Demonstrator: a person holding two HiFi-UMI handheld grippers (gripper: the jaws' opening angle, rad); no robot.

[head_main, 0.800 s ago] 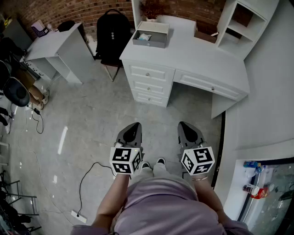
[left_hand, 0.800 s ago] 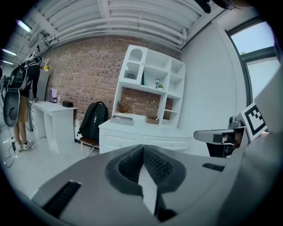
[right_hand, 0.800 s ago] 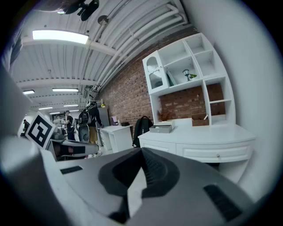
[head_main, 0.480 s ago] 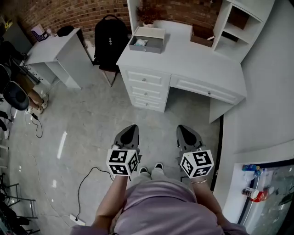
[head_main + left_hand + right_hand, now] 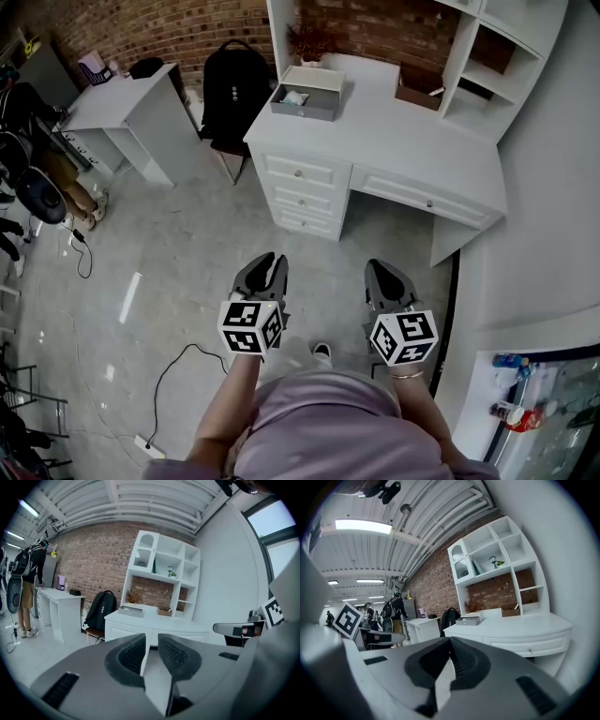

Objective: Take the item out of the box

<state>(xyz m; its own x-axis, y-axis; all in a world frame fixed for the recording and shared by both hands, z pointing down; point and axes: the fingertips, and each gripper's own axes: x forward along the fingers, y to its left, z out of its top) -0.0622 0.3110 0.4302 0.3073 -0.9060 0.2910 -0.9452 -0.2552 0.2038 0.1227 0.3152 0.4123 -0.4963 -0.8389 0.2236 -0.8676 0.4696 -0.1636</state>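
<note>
A grey open box [image 5: 307, 93] stands on the far left corner of a white desk [image 5: 394, 131], with a pale item [image 5: 294, 97] lying inside it. The box also shows far off in the left gripper view [image 5: 131, 611] and the right gripper view [image 5: 471, 619]. Both grippers hang over the floor, well short of the desk. My left gripper [image 5: 269, 260] [image 5: 150, 637] has its jaws a narrow gap apart with nothing between them. My right gripper [image 5: 380, 268] [image 5: 450, 640] has its jaw tips together and holds nothing.
A black backpack [image 5: 234, 80] rests on a chair left of the desk. A second white table [image 5: 127, 98] stands further left. Shelves [image 5: 487, 56] and a brown tray [image 5: 419, 89] sit on the desk's right. A cable [image 5: 178, 366] lies on the floor. A person [image 5: 28, 573] stands far left.
The head view has shifted as the person walks, and the desk sits slightly differently in frame. Both grippers keep the same stance, a little lower in view.
</note>
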